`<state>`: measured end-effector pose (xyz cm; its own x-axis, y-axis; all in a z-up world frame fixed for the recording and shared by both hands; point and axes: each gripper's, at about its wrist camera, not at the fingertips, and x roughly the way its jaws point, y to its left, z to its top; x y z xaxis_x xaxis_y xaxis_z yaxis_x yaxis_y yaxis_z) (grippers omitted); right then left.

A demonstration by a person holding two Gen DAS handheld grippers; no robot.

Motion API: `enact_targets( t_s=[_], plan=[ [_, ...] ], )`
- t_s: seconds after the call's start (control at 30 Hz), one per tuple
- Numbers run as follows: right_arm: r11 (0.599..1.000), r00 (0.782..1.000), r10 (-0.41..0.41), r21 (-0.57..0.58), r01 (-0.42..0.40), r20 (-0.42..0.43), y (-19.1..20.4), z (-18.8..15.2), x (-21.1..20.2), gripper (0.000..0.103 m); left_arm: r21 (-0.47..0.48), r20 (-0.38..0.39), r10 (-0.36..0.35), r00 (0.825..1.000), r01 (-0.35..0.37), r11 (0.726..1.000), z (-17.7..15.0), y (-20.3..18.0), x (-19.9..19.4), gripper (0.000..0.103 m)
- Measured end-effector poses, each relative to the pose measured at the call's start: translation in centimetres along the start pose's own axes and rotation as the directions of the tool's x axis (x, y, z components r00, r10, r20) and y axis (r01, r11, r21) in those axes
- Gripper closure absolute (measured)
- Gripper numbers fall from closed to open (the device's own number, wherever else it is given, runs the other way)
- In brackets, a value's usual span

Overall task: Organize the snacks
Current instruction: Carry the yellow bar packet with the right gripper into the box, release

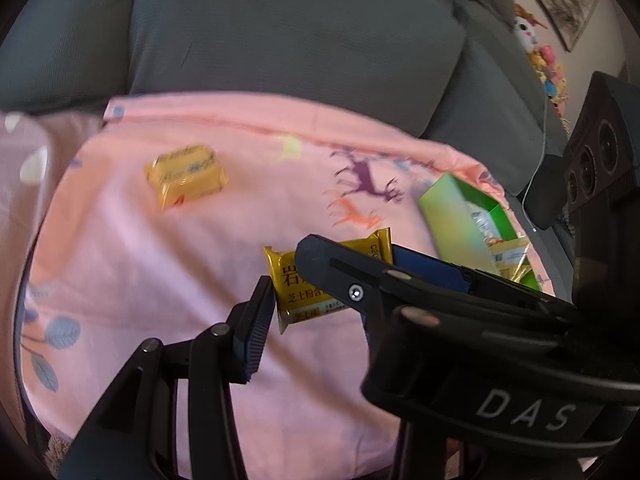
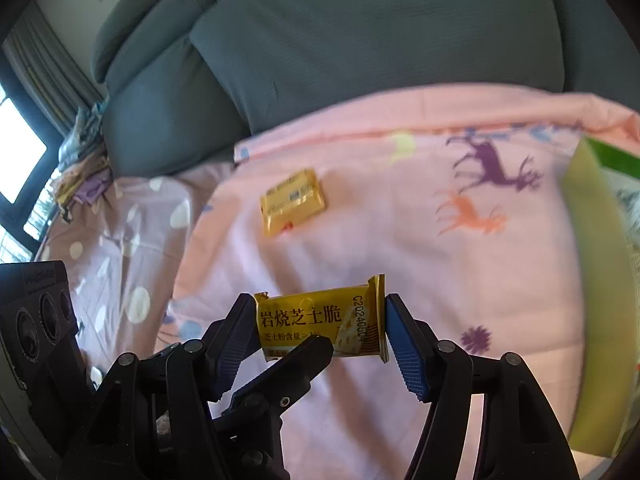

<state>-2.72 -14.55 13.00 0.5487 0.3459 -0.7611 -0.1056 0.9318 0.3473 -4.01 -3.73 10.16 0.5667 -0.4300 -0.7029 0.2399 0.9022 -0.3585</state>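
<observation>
A yellow cheese-cracker packet lies on the pink sheet between the blue pads of my right gripper, whose jaws stand open around it, close to both ends. The same packet shows in the left wrist view. My left gripper is open beside it; one left finger reaches in front of the packet in the right wrist view. A second yellow packet lies farther back on the sheet, also in the right wrist view. A green box holds several packets.
Grey sofa cushions rise behind the sheet. The green box stands at the right edge of the right wrist view. A polka-dot purple cloth lies to the left. Toys sit on the sofa's far end.
</observation>
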Motion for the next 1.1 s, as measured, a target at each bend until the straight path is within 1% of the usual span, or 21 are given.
enact_targets(
  t_s=[0.13, 0.23, 0.47, 0.7, 0.87, 1.1],
  plan=[
    [1.000, 0.998, -0.017, 0.015, 0.016, 0.067, -1.2, 0.6, -2.5, 0.035, 0.065, 0.042, -0.008, 0.999, 0.005, 0.998, 0.8, -2.9, -0.8, 0.062],
    [0.999, 0.992, -0.031, 0.040, 0.027, 0.121, -2.9, 1.0, -4.7, 0.035, 0.107, 0.065, -0.035, 0.997, 0.028, 0.994, 1.4, -5.2, -0.8, 0.062],
    [0.991, 0.974, -0.084, 0.116, 0.061, 0.210, -7.4, 1.4, -8.7, 0.035, 0.205, 0.071, -0.099, 0.993, 0.082, 0.975, 2.2, -11.0, 0.8, 0.062],
    [0.968, 0.955, -0.159, 0.230, 0.101, 0.251, -12.5, 0.9, -11.2, 0.035, 0.277, 0.020, -0.155, 0.988, 0.143, 0.950, 2.5, -15.6, 3.8, 0.062],
    [0.940, 0.947, -0.204, 0.320, 0.119, 0.247, -16.1, 0.3, -12.2, 0.035, 0.321, -0.037, -0.185, 0.982, 0.187, 0.928, 2.4, -18.8, 6.2, 0.062],
    [0.891, 0.943, -0.244, 0.436, 0.125, 0.226, -20.9, -0.5, -12.7, 0.035, 0.358, -0.117, -0.199, 0.973, 0.228, 0.905, 2.1, -22.1, 9.3, 0.062]
  ],
)
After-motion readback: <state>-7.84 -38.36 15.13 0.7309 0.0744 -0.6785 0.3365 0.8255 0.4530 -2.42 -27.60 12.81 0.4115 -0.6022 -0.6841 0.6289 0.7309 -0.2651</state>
